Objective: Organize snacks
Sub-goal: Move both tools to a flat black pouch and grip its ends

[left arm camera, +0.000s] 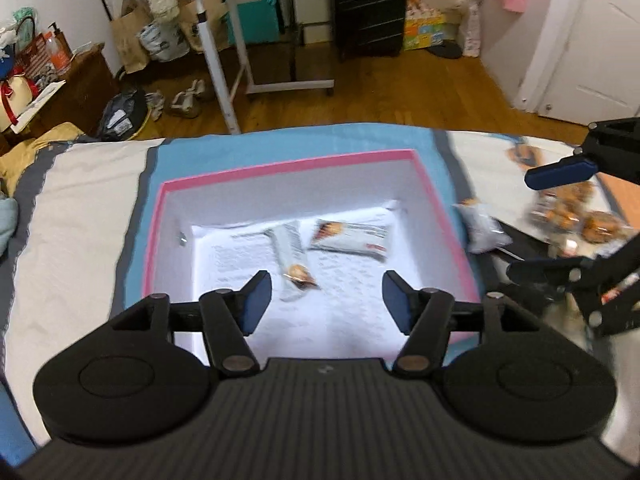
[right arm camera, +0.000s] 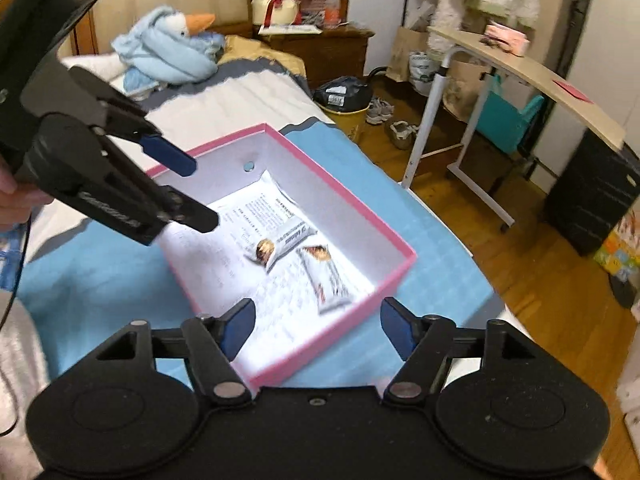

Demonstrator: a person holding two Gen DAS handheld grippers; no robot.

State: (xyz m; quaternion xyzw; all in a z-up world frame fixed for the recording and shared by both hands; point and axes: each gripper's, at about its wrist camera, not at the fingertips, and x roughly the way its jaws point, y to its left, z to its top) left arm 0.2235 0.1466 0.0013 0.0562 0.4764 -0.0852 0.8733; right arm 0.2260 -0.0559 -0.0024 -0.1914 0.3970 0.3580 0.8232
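A pink-rimmed white box lies on a blue mat on the bed. Inside it lie two white snack bars, one beside the other, on a printed sheet. My left gripper is open and empty above the box's near part. My right gripper is open and empty over the box's right rim. Another white snack pack and several wrapped snacks lie on the bed right of the box.
The bed's far edge drops to a wooden floor. A white-legged side table and a black suitcase stand beyond. A blue plush goose lies at the bed's head by a wooden nightstand.
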